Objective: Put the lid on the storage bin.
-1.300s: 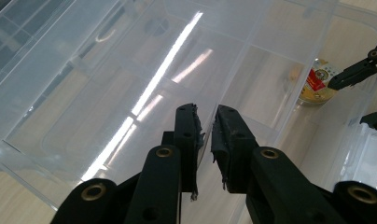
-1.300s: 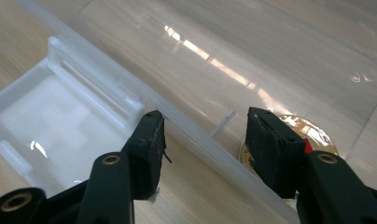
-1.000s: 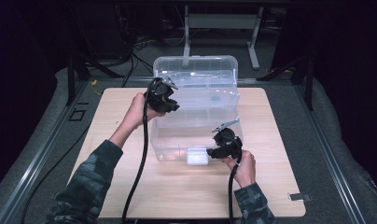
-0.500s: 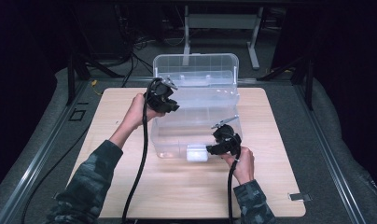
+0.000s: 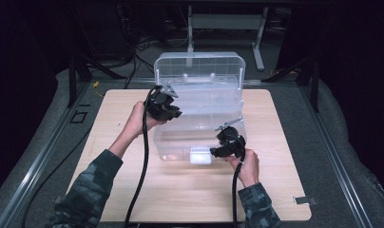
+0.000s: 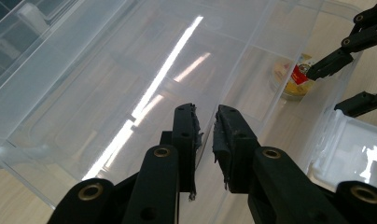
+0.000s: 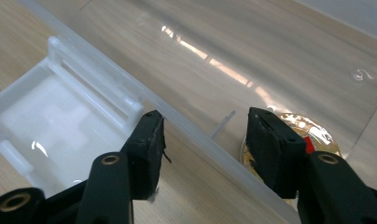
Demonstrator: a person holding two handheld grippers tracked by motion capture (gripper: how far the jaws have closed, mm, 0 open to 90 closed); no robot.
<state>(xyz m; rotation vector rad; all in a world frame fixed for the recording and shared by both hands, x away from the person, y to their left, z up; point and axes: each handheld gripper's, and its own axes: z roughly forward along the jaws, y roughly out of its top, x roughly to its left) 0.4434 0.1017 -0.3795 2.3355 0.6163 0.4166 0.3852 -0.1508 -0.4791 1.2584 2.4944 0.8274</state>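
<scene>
The wooden table (image 5: 133,190) fills the middle of the high view, and the clear plastic box (image 5: 199,118) stands at its centre with the lid (image 5: 199,66) raised toward the top of the frame. At the lower edge of the box hangs its white latch (image 5: 200,155). Inside, at the right of the left gripper view, a small round container (image 6: 291,79) lies on the box floor.

The left gripper (image 6: 205,133), nearly closed, seems to pinch the thin box rim. The right gripper (image 7: 203,140) stands half open astride the front wall, one jaw outside beside the latch, one inside over the container; the pads press nothing.

I judge the step is to steady the box. The left grip should stay firm, the right should move slowly.

Both forearms enter from the bottom, the left reaching higher in the frame
</scene>
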